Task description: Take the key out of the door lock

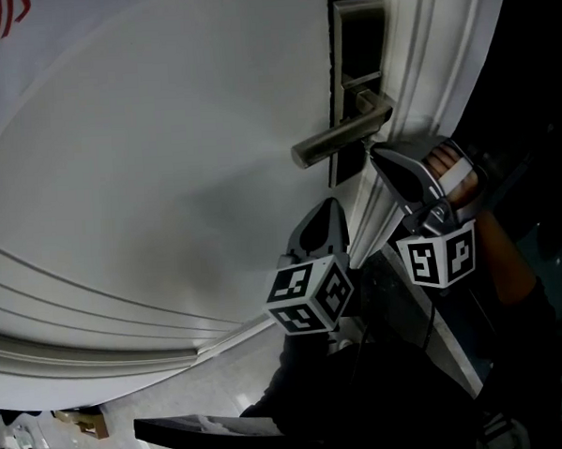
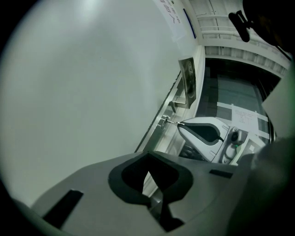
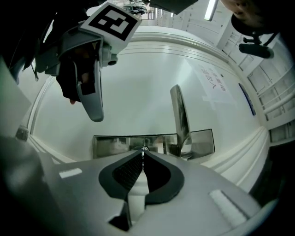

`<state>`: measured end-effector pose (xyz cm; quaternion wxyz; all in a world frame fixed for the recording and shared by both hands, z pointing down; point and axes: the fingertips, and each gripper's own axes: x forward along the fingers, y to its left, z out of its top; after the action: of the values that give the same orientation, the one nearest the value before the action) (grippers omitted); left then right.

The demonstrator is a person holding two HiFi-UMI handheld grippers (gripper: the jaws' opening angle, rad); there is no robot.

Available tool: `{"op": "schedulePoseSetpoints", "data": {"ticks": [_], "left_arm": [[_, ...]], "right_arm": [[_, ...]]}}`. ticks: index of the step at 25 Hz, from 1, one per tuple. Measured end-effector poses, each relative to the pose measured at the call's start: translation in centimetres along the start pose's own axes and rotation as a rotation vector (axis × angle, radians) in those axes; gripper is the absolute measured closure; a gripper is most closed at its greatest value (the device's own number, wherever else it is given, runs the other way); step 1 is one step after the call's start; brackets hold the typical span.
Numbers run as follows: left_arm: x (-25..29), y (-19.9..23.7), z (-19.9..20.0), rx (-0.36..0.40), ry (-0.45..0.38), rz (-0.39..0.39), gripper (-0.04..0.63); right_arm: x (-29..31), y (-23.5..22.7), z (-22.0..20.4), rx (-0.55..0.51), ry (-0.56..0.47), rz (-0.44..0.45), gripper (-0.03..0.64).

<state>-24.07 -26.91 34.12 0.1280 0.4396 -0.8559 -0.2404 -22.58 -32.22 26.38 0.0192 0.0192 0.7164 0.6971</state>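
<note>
1. White panelled door [image 1: 166, 178]; fills most of the head view.
2. Brushed-metal rectangular lock plate [image 3: 110, 145] near the door edge; its silver lever handle [image 1: 338, 139] projects outward.
3. Right gripper [image 3: 143, 152]; jaws closed, tips pinching the small metal key [image 2: 164, 121].
4. Left gripper [image 2: 148, 153]; jaws closed on nothing, close to the door face, apart from the plate.
5. Key; seated in the lock plate.

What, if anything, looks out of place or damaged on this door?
Nothing stands out. The lock plate and lever handle look intact, and the key sits in the lock with the right gripper shut on it.
</note>
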Motion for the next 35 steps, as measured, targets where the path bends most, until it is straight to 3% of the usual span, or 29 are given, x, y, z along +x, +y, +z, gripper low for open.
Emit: {"op": "schedulePoseSetpoints", "data": {"ticks": [35], "left_arm": [[-0.5,-1.0,0.1,-0.003,0.000,-0.020,0.595]], "right_arm": [[-0.4,0.2,0.1,-0.037,0.029,-0.002,0.606]]}}
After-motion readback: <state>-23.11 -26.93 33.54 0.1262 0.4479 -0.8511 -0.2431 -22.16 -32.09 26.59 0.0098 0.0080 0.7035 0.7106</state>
